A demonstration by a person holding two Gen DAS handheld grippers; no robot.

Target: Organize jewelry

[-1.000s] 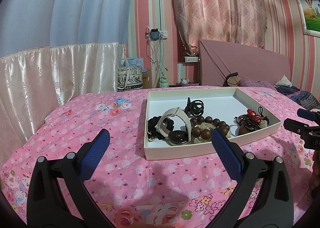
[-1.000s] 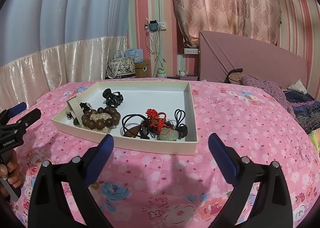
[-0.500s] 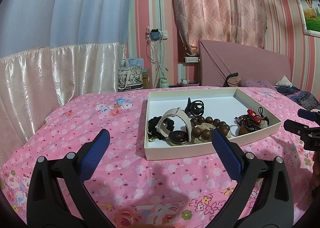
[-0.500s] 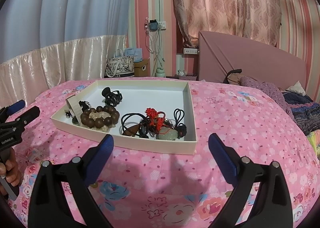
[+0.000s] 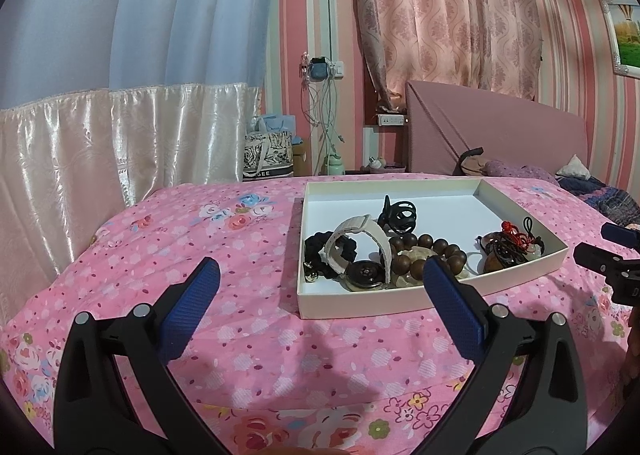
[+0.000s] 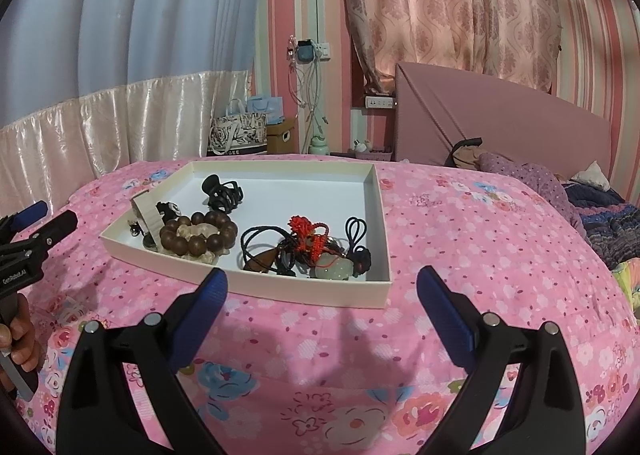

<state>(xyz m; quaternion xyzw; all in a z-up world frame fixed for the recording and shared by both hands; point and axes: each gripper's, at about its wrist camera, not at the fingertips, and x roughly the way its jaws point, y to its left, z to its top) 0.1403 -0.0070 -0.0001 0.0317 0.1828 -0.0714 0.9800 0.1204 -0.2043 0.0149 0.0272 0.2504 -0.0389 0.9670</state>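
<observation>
Jewelry sits in a heap inside a shallow white tray on the pink flowery bed. In the right wrist view the tray is at about 12 o'clock from the right gripper, just past it. In the left wrist view it is at about 1 o'clock from the left gripper.

Both grippers hover over the bed. The jaws of each are spread wide and hold nothing.

The wooden bead bracelet is at the near left of the tray. It looks hard and a bit heavy. The round beads may roll and slip, so I think it is best to pinch across one side of the ring. It lies flat, with no long way to it.

The watch has a pale band that stands up in a loop, and its dark face lies flat at the near edge. The band looks bendy and easy to grab at its top.

The black hair clip is at the far side. It looks stiff and light.

The red knotted cord with the pale green stone is at the near right, tangled with black cords. These are soft and floppy. Pulling one may drag the others along. The tangle runs long from 9 o'clock to 3 o'clock.
</observation>
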